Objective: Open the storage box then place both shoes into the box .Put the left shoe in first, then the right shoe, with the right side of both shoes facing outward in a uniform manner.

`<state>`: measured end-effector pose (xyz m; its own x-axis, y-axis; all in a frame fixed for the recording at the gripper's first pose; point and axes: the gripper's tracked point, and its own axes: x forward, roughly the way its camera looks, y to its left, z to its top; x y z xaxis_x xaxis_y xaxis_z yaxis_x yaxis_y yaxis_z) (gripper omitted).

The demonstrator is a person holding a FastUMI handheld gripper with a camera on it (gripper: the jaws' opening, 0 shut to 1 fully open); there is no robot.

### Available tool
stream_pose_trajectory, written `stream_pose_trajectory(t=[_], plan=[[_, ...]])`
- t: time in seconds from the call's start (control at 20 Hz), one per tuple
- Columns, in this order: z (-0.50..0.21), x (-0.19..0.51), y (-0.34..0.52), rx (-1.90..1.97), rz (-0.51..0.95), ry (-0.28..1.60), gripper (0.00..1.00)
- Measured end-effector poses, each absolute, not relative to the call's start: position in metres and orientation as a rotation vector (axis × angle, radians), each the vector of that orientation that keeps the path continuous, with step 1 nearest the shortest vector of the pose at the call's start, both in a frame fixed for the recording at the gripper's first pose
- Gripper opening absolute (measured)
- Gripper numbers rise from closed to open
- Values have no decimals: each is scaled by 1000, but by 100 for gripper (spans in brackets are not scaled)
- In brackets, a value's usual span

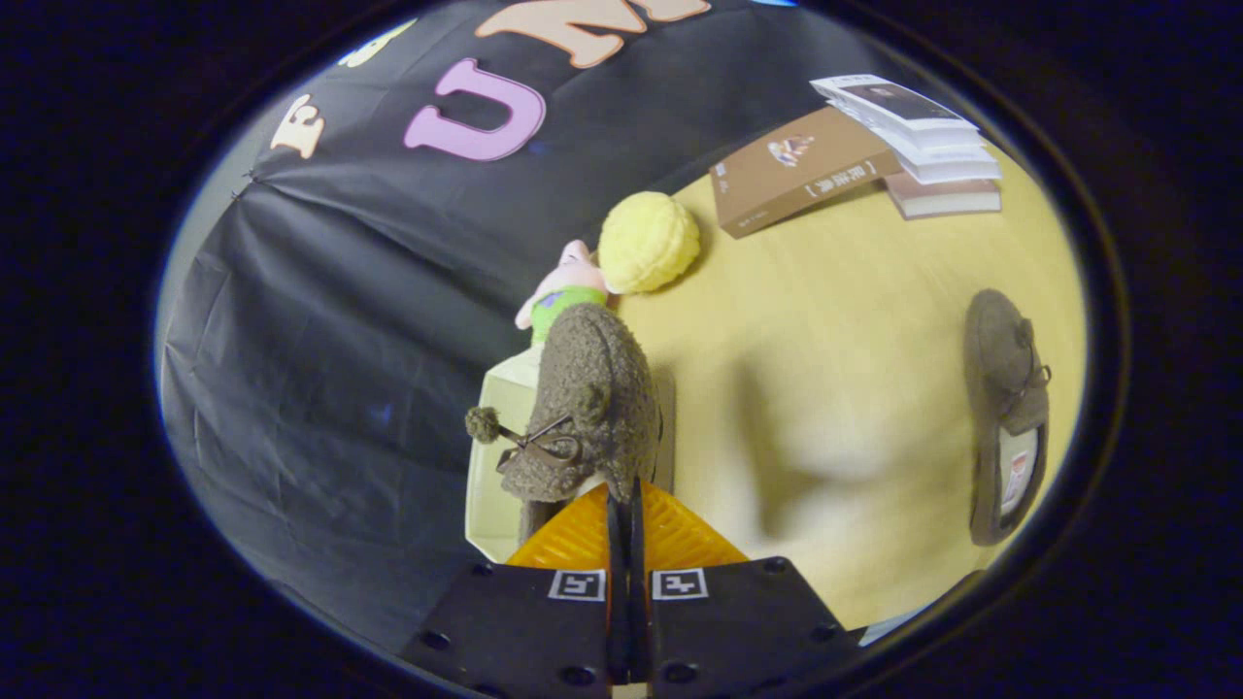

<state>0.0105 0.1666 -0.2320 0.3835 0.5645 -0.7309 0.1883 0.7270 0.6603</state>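
Gripper view. The gripper (pixel 626 505) is seen with its two fingers pressed close together, pinching the rear edge of a fuzzy brown shoe (pixel 587 408). The shoe is held tilted, toe pointing away, its bow and pom-pom lace on the side toward the black cloth wall. Directly under and behind the held shoe, the pale storage box (pixel 490 485) is seen at the table's edge. A second brown shoe (pixel 1010 417) lies flat on the yellow table (pixel 825 320), well apart. Beyond the held shoe, a small pink toy (pixel 563 286) and a yellow ball (pixel 649 241) are noted, touching. Farther off, a brown book (pixel 796 167) lies beside a stack of books (pixel 923 146).
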Motion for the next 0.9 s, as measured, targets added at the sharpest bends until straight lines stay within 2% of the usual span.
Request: stream_pose_trajectory(t=[0.35, 0.9], plan=[[-211, 40, 225, 733, 292, 1149, 4], [-254, 47, 323, 642, 299, 1228, 4]])
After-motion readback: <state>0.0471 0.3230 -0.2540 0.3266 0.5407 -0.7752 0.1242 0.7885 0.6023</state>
